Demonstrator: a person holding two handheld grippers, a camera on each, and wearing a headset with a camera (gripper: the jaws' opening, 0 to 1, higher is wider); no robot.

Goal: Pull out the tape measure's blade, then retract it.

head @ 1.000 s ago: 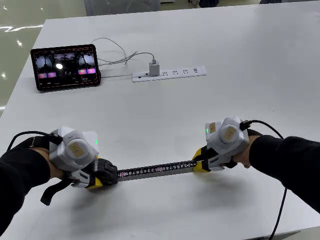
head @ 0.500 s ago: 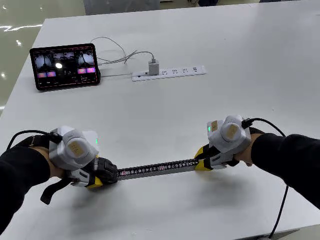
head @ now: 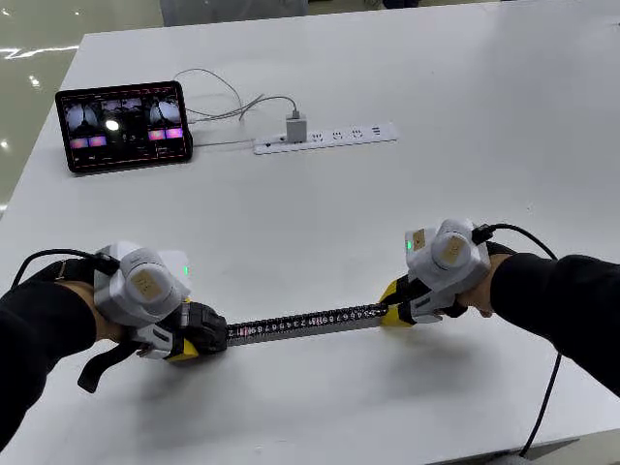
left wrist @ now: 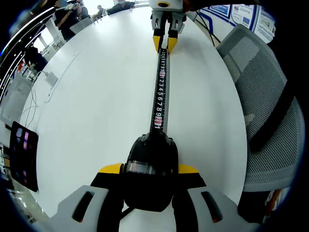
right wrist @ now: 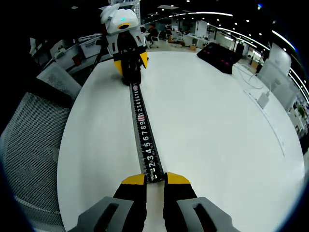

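The black tape measure case rests on the white table, and my left gripper is shut on it. Its dark blade with white numerals runs flat across the table to the right. My right gripper is shut on the blade's end hook. In the left gripper view the right gripper shows at the far end of the blade; in the right gripper view the left gripper holds the case at the far end.
A tablet with a lit screen lies at the back left. A white power strip with a charger and cables lies behind the middle. A grey mesh chair stands by the table's near edge.
My right gripper has moved a little further right with the blade's end, so slightly more blade is out. The left gripper and the case have stayed put.
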